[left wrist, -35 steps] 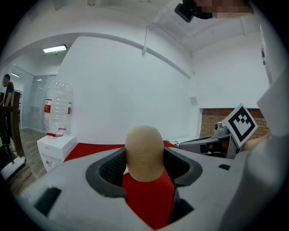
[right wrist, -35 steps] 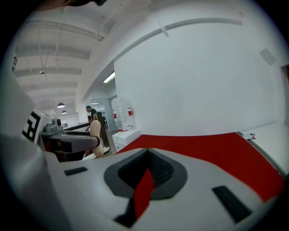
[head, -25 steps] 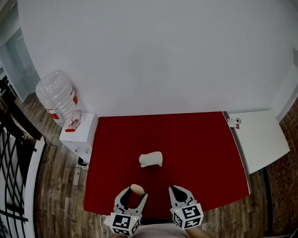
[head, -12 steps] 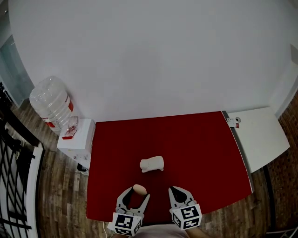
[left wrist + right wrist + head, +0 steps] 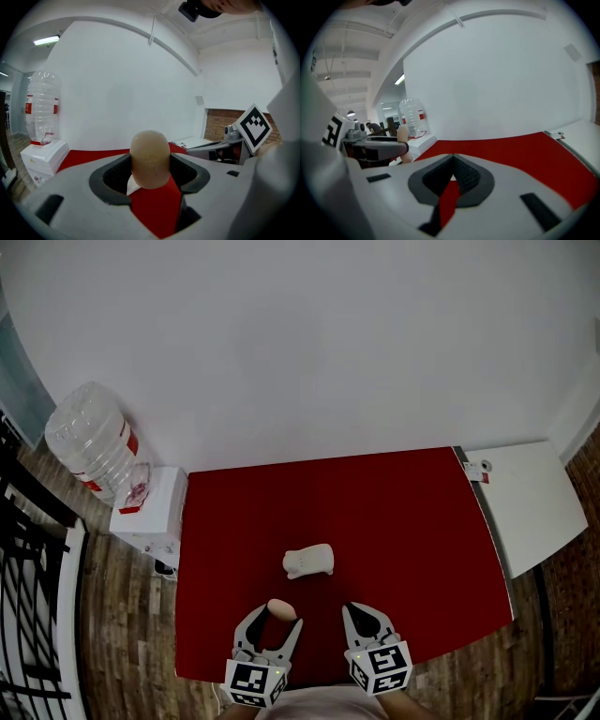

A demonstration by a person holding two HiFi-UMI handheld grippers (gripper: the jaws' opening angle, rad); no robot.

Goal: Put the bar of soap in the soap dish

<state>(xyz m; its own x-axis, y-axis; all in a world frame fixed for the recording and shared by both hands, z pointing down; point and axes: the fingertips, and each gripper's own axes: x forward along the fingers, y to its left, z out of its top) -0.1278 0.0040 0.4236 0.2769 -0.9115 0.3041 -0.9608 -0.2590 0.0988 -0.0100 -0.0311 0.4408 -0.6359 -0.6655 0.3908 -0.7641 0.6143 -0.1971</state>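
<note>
So not a lot has moved in the last second, but our left gripper (image 5: pixel 275 620) has crept a bit further out over the red table (image 5: pixel 422 521), and the gap to the soap dish (image 5: pixel 307 562) looks slightly smaller than it was. We're reading that as the carry being underway, with the actual drop-off not done yet. The bar of soap (image 5: pixel 150 158) is pinched between the left jaws, standing up on end with its rounded top poking above them, so it's off the table and looks well held. The dish is the little white thing sitting near the middle of the table, ahead of the soap and a touch to its right, near but clearly not touching. In the left gripper view a sliver of white peeks out just under the soap, so we're lined up pretty well. Our right gripper (image 5: pixel 366 613) just hangs beside the left one by the near edge, jaws closed down to a thin slit with nothing in them.
</note>
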